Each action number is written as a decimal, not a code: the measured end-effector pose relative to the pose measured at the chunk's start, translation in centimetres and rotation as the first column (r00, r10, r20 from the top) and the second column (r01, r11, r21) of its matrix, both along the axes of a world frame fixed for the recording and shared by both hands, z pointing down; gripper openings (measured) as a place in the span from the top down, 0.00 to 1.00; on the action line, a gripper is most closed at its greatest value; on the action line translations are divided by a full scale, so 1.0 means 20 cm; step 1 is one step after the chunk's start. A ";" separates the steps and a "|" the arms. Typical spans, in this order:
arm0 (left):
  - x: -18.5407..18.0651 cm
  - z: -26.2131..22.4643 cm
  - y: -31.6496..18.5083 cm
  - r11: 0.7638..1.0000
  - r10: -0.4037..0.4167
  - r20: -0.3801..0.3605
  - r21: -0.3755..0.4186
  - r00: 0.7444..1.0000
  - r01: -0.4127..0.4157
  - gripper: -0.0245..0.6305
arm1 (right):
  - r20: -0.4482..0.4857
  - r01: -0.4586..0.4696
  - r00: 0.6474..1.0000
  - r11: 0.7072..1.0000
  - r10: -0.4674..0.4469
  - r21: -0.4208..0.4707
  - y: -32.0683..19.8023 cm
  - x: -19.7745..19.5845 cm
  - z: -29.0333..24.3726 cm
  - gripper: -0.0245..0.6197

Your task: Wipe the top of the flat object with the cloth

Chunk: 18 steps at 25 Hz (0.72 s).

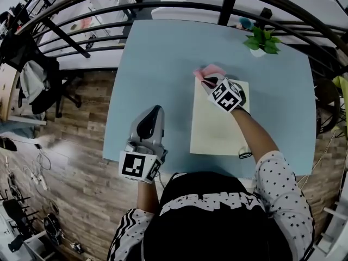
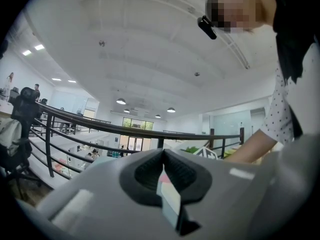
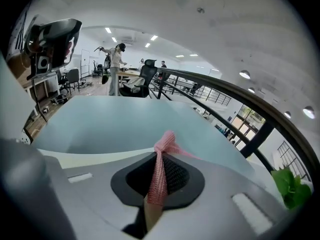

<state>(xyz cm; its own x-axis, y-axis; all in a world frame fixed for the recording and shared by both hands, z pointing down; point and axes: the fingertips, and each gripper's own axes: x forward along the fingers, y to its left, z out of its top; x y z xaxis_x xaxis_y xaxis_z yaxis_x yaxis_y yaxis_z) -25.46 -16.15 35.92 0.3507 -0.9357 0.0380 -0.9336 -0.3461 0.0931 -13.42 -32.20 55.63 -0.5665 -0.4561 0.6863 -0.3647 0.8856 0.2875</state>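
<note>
My right gripper (image 1: 209, 82) has its jaws clamped on the pink cloth (image 1: 209, 70) at the far-left corner of the flat board (image 1: 217, 129), by the table (image 1: 163, 58)'s near edge. Cloth looks light, soft mesh, so a pinched fold should do. Left gripper (image 1: 154, 114) jaws clenched on nothing, at the near-left edge.

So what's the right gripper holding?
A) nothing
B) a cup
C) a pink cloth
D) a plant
C: the right gripper has its jaws pinched shut on the pink cloth, which bunches up past their tips over the board.
</note>
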 end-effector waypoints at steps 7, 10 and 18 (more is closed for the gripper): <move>-0.02 0.01 -0.01 1.000 0.003 -0.008 0.007 1.000 -0.003 0.96 | -0.007 -0.004 1.000 0.997 0.004 -0.072 0.05 -0.01 0.03 0.94; -0.01 0.01 0.00 1.000 0.005 -0.011 0.007 1.000 -0.005 0.96 | 0.015 -0.010 1.000 0.996 0.012 -0.089 0.09 -0.01 0.03 0.94; 0.05 0.02 0.00 1.000 0.018 -0.018 0.010 1.000 -0.018 0.96 | 0.006 0.013 1.000 0.994 -0.012 -0.109 0.18 0.00 0.03 0.94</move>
